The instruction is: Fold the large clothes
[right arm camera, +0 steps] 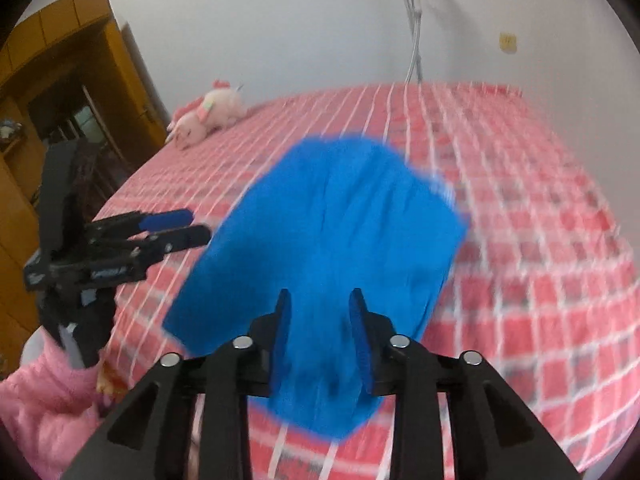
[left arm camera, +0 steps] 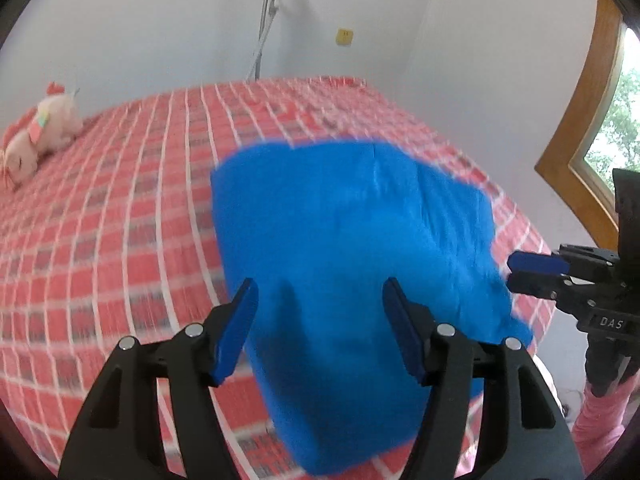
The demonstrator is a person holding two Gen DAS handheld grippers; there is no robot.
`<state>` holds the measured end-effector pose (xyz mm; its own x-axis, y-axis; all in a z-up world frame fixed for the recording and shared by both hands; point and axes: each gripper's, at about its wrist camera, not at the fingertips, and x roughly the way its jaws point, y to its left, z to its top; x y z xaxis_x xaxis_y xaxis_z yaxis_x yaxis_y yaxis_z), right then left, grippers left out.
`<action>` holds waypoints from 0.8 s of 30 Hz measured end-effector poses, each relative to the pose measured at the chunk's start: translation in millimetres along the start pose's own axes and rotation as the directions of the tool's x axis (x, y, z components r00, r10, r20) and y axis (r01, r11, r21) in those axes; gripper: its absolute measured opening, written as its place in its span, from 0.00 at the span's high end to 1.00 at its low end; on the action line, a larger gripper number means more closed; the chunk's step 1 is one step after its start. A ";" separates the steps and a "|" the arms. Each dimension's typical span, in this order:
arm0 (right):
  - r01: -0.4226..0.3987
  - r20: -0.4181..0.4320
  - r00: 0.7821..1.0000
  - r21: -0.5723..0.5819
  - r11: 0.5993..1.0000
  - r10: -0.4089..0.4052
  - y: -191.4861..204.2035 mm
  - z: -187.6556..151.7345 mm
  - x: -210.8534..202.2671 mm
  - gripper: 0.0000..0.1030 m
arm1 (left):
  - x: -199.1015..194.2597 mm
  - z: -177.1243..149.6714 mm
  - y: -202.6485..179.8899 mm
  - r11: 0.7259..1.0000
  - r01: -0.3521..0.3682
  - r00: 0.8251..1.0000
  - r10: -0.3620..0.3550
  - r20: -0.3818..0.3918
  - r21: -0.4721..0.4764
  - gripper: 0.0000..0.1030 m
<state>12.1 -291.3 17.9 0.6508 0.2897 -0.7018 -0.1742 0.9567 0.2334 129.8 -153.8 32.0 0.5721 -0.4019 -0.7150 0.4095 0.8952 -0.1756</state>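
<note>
A bed (left arm camera: 120, 220) in red-and-white checked cover is seen, with a blue garment (left arm camera: 352, 260) laid on it near its front edge, folded to a blurred oblong, its long axis running from 6 to 12 o'clock. The left gripper (left arm camera: 318, 328) and the right gripper (right arm camera: 320, 340) are held above it, jaws released, nothing clamped.

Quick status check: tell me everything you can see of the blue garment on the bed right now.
The blue garment is plain bright blue cloth, soft-looking, with faint creases and no visible print. It lies folded into a compact, roughly rectangular bundle on the red checked bedspread, near the bed's front edge. Motion blur hides seams, sleeves and collar. The left gripper and right gripper both hover over it with jaws apart; neither appears to pinch the cloth. Only the bedspread touches it.
</note>
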 end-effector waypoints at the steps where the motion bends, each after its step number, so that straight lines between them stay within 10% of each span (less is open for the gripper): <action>1: 0.019 0.011 1.000 0.012 1.000 -0.019 -1.2 14.3 5.9 0.70 | 5.2 10.1 0.1 1.000 -0.008 1.000 0.008 -0.001 -0.004 0.38; 8: 0.115 -0.013 0.993 0.134 0.984 -0.114 -32.7 57.5 72.2 0.70 | 72.4 44.5 7.6 0.997 -0.067 0.996 0.063 -0.068 -0.050 0.38; 24: 0.108 -0.050 0.994 0.258 0.960 -0.099 -85.9 34.4 128.3 0.71 | 120.1 43.1 22.3 0.993 -0.088 0.983 0.075 -0.168 -0.073 0.35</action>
<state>135.9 -337.4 -69.0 0.6274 0.1949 -0.7539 0.0938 0.9422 0.3216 238.2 -190.4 -28.7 0.4738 -0.2961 -0.8293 0.3047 0.9387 -0.1611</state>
